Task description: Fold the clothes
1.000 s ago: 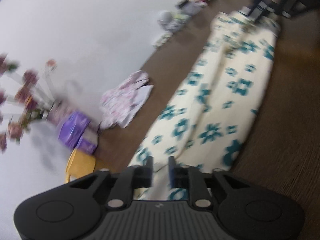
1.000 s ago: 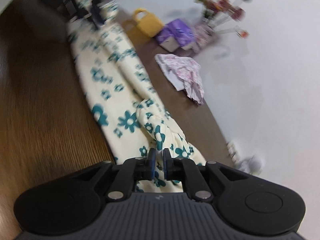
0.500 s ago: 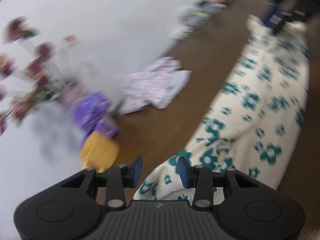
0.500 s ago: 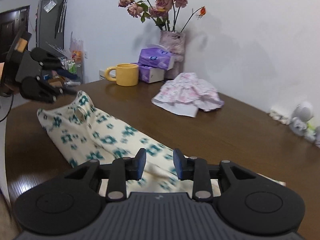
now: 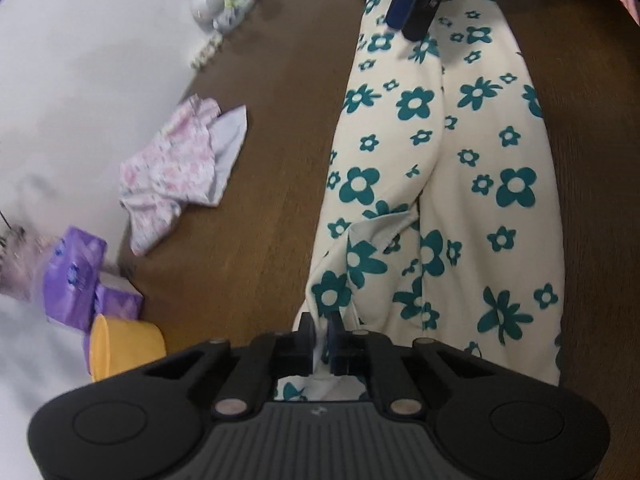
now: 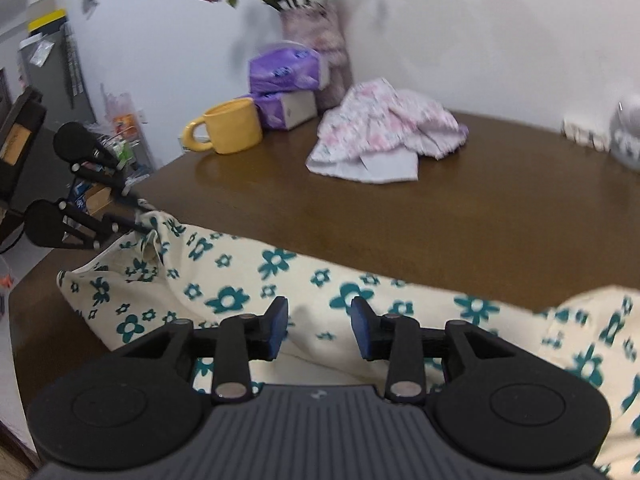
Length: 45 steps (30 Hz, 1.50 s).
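Cream flowered trousers (image 5: 448,168) lie stretched lengthwise along the brown surface (image 5: 272,120). Left tongs (image 5: 319,330) pinch a narrow bit of one end; right tongs (image 6: 319,322) hover wide over the middle. With so little cloth gripped, a pull could slip it free.

We're in a home, brown wooden table (image 6: 440,216), vase of dried roses (image 6: 320,40), yellow mug (image 6: 228,126), purple tissue packs (image 6: 286,66), loose laundry.
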### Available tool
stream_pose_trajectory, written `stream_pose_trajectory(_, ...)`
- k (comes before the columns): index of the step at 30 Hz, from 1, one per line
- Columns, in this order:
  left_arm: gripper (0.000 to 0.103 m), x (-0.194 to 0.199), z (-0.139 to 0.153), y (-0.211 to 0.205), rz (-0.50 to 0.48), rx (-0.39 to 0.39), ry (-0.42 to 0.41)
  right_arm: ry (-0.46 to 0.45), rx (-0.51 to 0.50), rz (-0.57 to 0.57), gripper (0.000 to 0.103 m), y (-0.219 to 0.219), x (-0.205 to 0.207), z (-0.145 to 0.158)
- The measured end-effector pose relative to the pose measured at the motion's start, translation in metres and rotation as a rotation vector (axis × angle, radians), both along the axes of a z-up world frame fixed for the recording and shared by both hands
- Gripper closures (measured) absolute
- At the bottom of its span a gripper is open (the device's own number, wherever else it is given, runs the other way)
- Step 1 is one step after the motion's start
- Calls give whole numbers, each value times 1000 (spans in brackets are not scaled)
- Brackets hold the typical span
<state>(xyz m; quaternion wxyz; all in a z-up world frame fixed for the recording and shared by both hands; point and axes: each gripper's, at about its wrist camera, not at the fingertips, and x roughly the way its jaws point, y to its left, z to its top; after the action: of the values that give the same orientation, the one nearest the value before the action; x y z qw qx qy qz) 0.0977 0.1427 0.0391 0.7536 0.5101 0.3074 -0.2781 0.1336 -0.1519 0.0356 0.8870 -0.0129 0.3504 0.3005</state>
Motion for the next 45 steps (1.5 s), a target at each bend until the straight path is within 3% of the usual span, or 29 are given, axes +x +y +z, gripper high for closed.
stream_pose_trajectory(3,99,-16,-3,7,-7,-37,-90,30,11,-21,68,-3,0,-8)
stream_pose_trajectory(7,100,-45,-25,10,-1,37,-293,64,24,-47,68,-7,0,-17)
stream_pose_trajectory(11,101,-69,-51,9,-15,119,-394,59,30,-62,68,-7,-2,-19)
stream_pose_trajectory(15,101,-71,-51,11,28,95,-389,50,34,-69,68,-5,-4,-18)
stream_pose_trajectory(20,94,-66,-35,16,72,30,-362,9,55,-55,67,0,-6,-7)
stream_pose_trajectory(22,77,-62,-25,15,79,-4,-346,-7,64,-50,67,2,-7,-2)
stream_pose_trajectory(25,65,-54,-18,11,54,-3,-331,-31,76,-41,67,5,-8,4)
stream_pose_trajectory(29,67,-40,-20,4,24,27,-276,-32,51,11,67,35,1,8)
stream_pose_trajectory(30,79,-37,-21,2,17,34,-262,-36,41,31,67,46,3,8)
stream_pose_trajectory(31,101,-34,-21,2,15,28,-240,-42,30,51,67,57,4,8)
stream_pose_trajectory(39,101,-55,-39,8,-26,42,-220,-40,-18,119,67,113,2,-4)
stream_pose_trajectory(45,96,-53,-33,14,11,-15,-191,-64,-79,133,67,128,-11,-16)
